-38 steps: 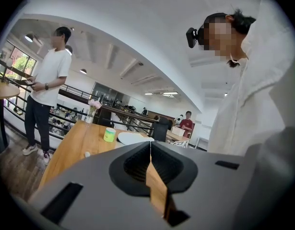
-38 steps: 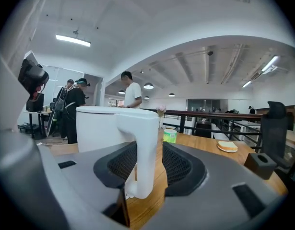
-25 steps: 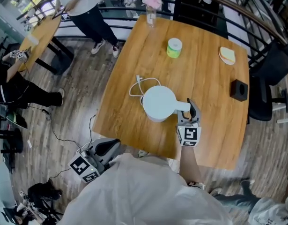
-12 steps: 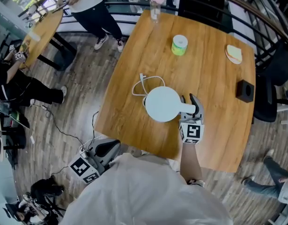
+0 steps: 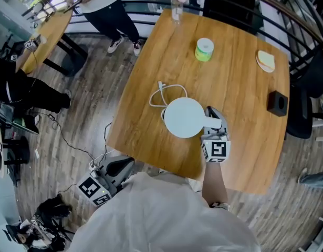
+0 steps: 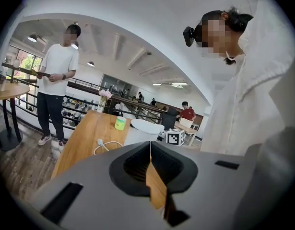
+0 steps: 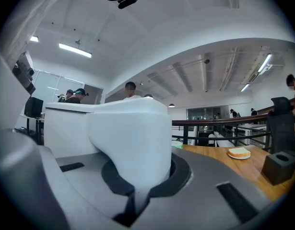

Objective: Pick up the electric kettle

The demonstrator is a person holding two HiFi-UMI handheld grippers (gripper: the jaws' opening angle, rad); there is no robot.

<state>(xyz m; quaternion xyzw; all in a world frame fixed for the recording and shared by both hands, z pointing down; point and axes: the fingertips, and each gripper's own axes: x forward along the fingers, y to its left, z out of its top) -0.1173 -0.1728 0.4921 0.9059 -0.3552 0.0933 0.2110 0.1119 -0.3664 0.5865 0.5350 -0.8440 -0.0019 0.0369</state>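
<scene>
White electric kettle (image 5: 183,117) standing on the bench (image 5: 240,77) near its front edge, cord (image 5: 164,93) coiled beside it; right tongs (image 5: 214,122) have just closed on its handle (image 7: 133,138); left tongs (image 6: 150,153) pressed together, empty, held low off the bench.

I saw bare tabletop (image 5: 245,114) right of the kettle (image 5: 183,117); a white cable (image 5: 162,86) lay looped at its upper left.

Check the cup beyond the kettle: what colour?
The cup is lime green with a white top, clearest in the head view.
</scene>
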